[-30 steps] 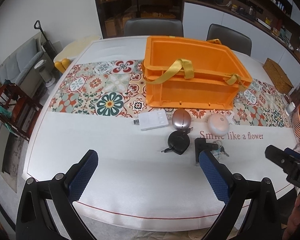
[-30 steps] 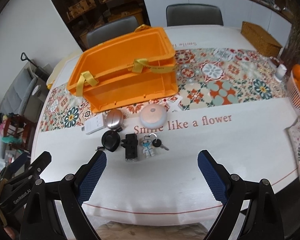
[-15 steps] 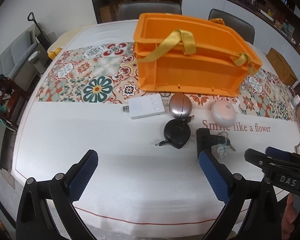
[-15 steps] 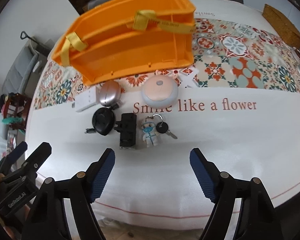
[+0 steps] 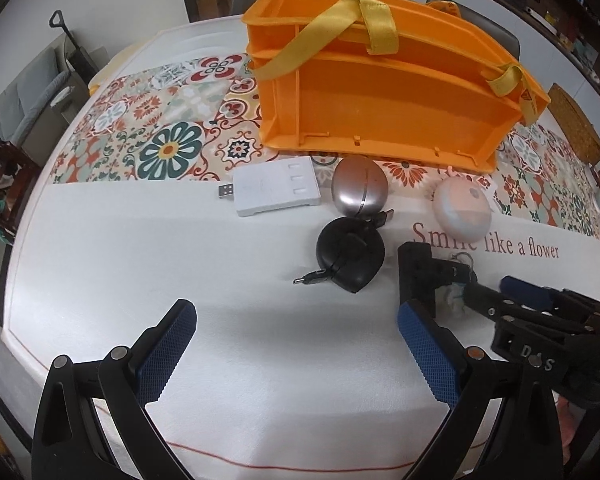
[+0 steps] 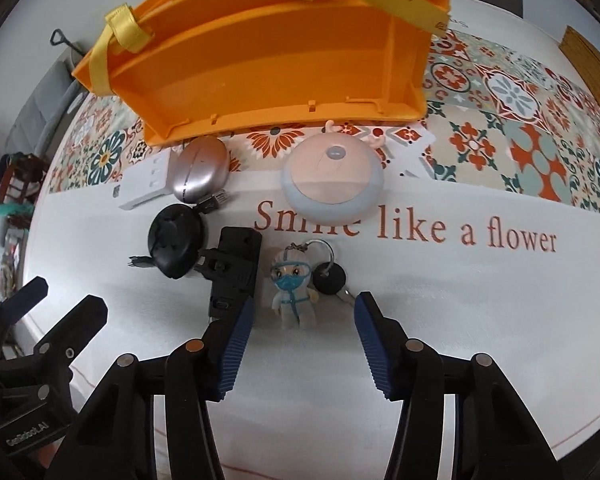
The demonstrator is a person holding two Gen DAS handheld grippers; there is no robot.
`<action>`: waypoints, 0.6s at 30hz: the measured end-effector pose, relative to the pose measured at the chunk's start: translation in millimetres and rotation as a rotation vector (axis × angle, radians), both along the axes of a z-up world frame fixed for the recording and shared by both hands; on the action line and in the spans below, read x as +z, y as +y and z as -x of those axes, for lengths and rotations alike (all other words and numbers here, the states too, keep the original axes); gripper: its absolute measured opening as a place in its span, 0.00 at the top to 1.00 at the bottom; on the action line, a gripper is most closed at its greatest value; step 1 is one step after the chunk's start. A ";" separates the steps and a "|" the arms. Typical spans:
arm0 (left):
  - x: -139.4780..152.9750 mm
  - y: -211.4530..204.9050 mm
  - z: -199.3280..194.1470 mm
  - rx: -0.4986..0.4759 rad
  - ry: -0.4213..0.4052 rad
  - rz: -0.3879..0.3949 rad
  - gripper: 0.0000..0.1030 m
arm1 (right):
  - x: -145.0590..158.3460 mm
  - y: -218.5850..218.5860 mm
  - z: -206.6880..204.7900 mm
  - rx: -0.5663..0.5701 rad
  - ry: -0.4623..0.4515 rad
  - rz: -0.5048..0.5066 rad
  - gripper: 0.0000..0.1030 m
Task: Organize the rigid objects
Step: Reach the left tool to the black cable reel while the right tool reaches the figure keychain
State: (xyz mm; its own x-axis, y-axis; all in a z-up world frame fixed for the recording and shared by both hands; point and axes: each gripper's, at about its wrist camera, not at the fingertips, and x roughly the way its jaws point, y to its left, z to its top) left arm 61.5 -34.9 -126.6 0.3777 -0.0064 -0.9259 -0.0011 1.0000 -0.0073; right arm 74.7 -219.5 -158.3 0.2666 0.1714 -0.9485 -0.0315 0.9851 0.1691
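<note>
An orange crate (image 5: 384,108) with yellow straps stands on the table behind a row of small objects. These are a white USB device (image 5: 278,186), a silver egg-shaped case (image 5: 360,190), a black heart-shaped cable reel (image 5: 350,256), a black clip (image 6: 234,272), a masked figurine keychain (image 6: 294,284) with a key, and a round pink lamp (image 6: 332,174). My right gripper (image 6: 304,312) points down over the figurine. Its jaws are closing, with the figurine's legs just between the tips and not touched. My left gripper (image 5: 296,316) hangs open above bare cloth, in front of the cable reel.
The table wears a white cloth (image 5: 220,360) printed "Smile like a flower" and a patterned tile runner (image 5: 160,136). Chairs stand behind the crate. A woven box (image 6: 592,68) sits at the far right. My right gripper's body (image 5: 540,320) shows beside the left one.
Both grippers have sunk closer to the table, so the objects look larger. The right jaws have narrowed from wide open to either side of the figurine keychain. The left jaws kept their width.
</note>
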 end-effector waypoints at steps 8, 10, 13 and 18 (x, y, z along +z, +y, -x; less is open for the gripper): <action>-15.9 0.3 -5.3 0.022 0.018 0.005 0.00 | -18.8 3.2 -10.6 0.008 0.006 0.002 0.61; -19.1 1.0 -5.9 0.028 0.024 0.006 0.00 | -20.9 5.4 -12.5 0.014 0.000 0.001 0.62; -21.6 2.4 -6.0 0.030 0.023 0.007 0.00 | -23.0 9.1 -14.5 0.026 -0.006 0.004 0.64; -24.3 4.1 -6.2 0.020 0.018 0.019 0.00 | -22.3 14.6 -16.2 0.035 -0.031 0.015 0.64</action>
